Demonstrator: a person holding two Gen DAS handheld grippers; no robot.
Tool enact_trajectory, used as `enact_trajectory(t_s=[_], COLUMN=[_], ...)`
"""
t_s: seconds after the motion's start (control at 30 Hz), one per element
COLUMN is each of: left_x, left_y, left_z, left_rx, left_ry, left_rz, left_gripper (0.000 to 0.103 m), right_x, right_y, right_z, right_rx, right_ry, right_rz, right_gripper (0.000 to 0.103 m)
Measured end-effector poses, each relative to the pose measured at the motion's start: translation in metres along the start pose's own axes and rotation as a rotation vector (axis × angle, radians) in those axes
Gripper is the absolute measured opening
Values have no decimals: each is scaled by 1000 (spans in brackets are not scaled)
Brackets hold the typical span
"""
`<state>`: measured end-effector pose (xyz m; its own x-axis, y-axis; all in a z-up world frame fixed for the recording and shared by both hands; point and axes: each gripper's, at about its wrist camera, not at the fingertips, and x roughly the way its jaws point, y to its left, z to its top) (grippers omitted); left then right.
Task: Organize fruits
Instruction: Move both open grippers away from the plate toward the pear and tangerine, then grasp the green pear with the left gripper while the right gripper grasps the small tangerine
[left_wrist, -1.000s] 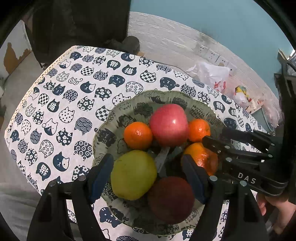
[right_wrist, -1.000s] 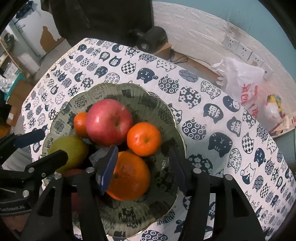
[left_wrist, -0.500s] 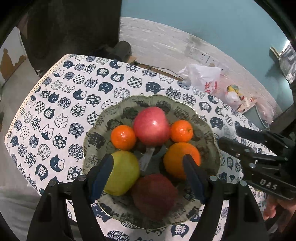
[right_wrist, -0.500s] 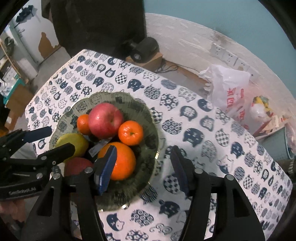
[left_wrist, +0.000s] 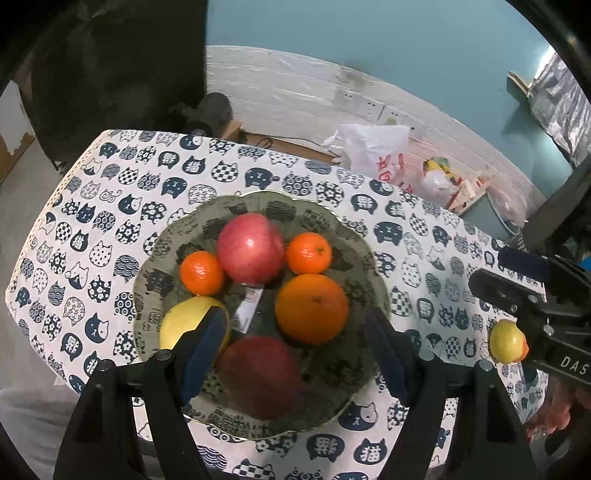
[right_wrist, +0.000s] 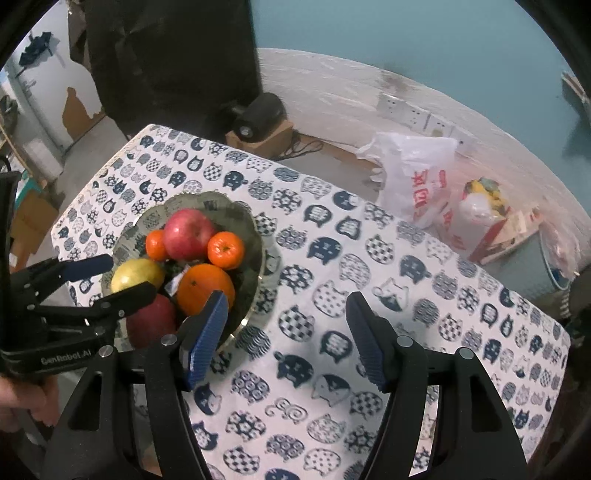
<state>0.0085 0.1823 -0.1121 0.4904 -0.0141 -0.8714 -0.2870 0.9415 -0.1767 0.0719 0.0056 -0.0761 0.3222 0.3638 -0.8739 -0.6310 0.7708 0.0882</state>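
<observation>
Both grippers have pulled up and back from the plate (left_wrist: 373, 258) since a second ago; the right gripper (right_wrist: 286, 332), earlier straddling the large orange (right_wrist: 205, 286), now hangs over bare cat-print cloth on the bench (right_wrist: 406, 295) beside the plate, its fingers (right_wrist: 205, 332) having just been spreading, released, nothing between them. Left gripper (left_wrist: 295, 354) hovers above the near rim of the plate, fingers parted and empty, one pad overlapping the yellow-green fruit (left_wrist: 184, 321) only by line of sight. Likely reason for the retreat: the orange looks set down and let go. Plate holds six fruits in a loose ring: pink-red apple (left_wrist: 251, 247) at the far side between two small tangerines (left_wrist: 202, 273), large orange at the right, dark red apple (left_wrist: 258, 373) nearest, yellow-green one at the left; skins glossy, unbruised as far as I can see. One small yellow fruit (left_wrist: 506, 341) lies on the cloth well apart from the plate, partly behind the right gripper, probably left to collect.
</observation>
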Motion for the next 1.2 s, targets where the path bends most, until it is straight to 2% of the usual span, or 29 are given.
enact_trajectory(t_s=[0.33, 0.47, 1.2], left_x=[-3, -2, 16], left_y=[-37, -58, -185], left_z=[-9, -15, -35], left_rx=[68, 117, 351], left_ry=[13, 21, 92], left_rz=[-30, -36, -119], left_gripper=[79, 79, 82], right_x=[-21, -28, -70], right_y=[-24, -38, -154], right_z=[-34, -50, -132], right_rx=[35, 61, 296], right_ry=[13, 24, 50], right_rz=[-39, -52, -163], right_gripper=[68, 72, 73])
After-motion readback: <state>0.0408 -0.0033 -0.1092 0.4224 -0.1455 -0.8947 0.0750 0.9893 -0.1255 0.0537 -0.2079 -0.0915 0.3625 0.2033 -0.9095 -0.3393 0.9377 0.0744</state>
